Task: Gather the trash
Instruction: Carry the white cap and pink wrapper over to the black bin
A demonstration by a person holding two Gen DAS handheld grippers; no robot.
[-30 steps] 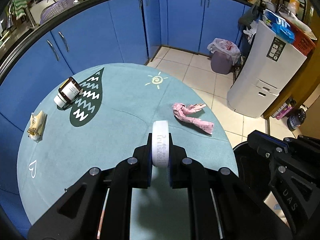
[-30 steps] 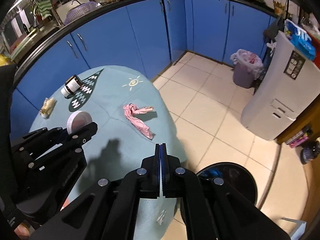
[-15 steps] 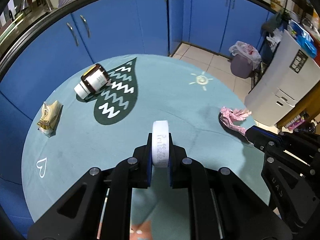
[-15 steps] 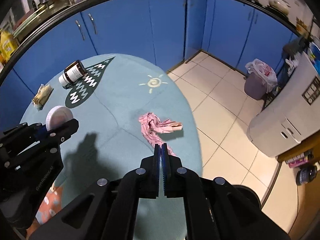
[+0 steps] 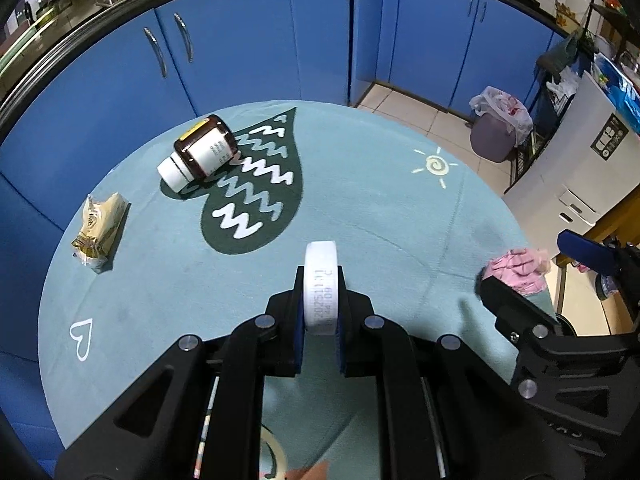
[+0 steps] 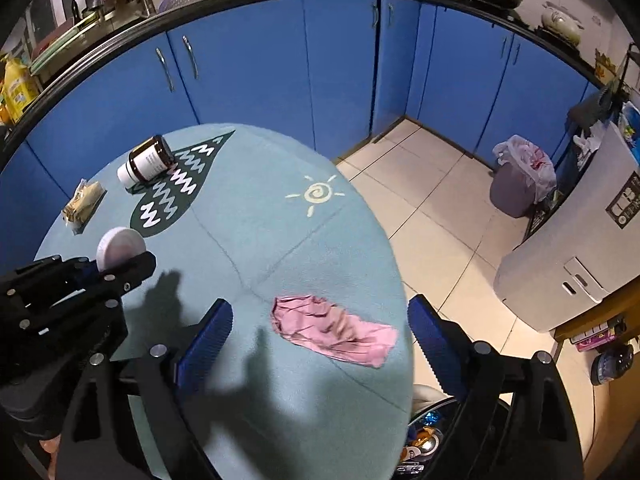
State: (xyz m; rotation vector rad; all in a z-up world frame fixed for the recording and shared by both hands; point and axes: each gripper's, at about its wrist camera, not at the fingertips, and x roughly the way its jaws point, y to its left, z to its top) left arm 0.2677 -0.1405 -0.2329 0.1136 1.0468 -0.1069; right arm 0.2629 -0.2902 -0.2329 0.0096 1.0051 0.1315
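My left gripper (image 5: 319, 304) is shut on a flat round white lid (image 5: 321, 286), held on edge above the round teal table (image 5: 380, 216); the same lid (image 6: 120, 246) shows at the left of the right wrist view. My right gripper (image 6: 320, 336) hangs over the table's near right edge, its jaws opening wide, with a crumpled pink wrapper (image 6: 334, 330) lying on the cloth between the blue pads (image 6: 208, 334), untouched. A brown bottle (image 5: 200, 152) with a white cap lies on its side at the far left. A yellow snack wrapper (image 5: 98, 232) lies near the left rim.
Blue cabinets (image 6: 280, 64) curve round behind the table. A black bin (image 6: 428, 436) stands on the tiled floor below the table's right edge. A bagged grey bin (image 6: 520, 184) and a white appliance (image 6: 580, 248) stand to the right.
My right gripper went from shut to wide open and moved over the pink wrapper. Both grippers shifted across the table away from the black bin. The left one kept the lid.
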